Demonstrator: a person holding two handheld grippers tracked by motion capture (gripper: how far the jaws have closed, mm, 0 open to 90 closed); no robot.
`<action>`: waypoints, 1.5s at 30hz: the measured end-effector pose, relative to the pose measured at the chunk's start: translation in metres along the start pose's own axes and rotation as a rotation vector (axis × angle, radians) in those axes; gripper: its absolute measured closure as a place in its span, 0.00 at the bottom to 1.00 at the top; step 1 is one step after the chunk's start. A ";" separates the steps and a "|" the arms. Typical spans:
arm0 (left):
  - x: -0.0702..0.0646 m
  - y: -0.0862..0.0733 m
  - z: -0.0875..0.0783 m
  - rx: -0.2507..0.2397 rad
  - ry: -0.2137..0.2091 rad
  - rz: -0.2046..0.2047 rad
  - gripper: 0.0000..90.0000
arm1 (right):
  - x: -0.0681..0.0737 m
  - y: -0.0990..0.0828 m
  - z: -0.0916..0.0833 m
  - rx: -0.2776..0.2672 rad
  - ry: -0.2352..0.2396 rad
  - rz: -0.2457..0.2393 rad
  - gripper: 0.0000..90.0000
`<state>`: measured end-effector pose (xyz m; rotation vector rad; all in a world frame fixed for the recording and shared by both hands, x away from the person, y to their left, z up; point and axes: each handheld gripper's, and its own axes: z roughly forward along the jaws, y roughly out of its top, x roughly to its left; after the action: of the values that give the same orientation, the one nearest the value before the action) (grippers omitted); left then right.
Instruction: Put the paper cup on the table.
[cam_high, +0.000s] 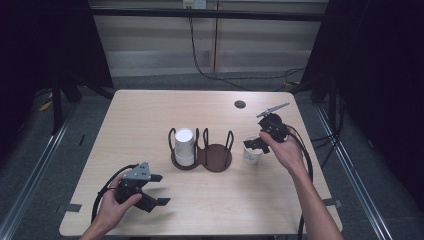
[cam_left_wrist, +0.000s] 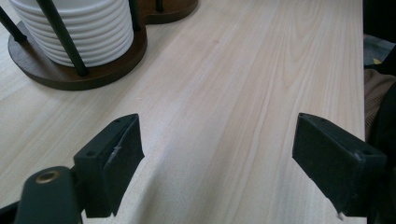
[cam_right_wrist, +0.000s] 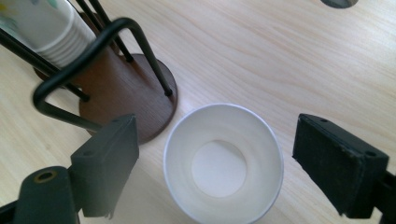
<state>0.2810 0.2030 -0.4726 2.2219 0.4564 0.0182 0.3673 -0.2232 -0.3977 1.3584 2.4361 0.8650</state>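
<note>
I am at the approach step: my right gripper (cam_right_wrist: 215, 168) hovers over the single paper cup (cam_right_wrist: 223, 163), which stands upright on the table (cam_high: 150, 110) just right of the empty ring of the wooden cup holder (cam_high: 216, 157). My fingers (cam_right_wrist: 338, 163) are spread wide, one on each side of the rim, touching nothing. Next I judge I must lower and close gently on the wall without crushing it. My left gripper (cam_high: 156, 189) rests near the table's near-left edge, fingers wide apart and empty, well apart from the stack of cups (cam_high: 184, 146) in the holder's left ring.
</note>
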 end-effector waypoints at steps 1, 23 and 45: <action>0.000 0.000 0.000 -0.003 -0.001 -0.001 0.18 | 0.000 0.000 -0.001 -0.009 0.005 -0.003 0.16; 0.000 0.000 -0.001 -0.011 0.001 -0.008 0.18 | 0.029 -0.040 -0.012 -0.276 0.049 0.020 0.18; 0.000 -0.001 -0.003 -0.043 0.010 -0.030 0.18 | 0.079 -0.069 -0.019 -0.381 0.115 -0.007 0.21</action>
<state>0.2805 0.2053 -0.4714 2.1736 0.4903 0.0237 0.2670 -0.1929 -0.4161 1.1858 2.1981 1.3552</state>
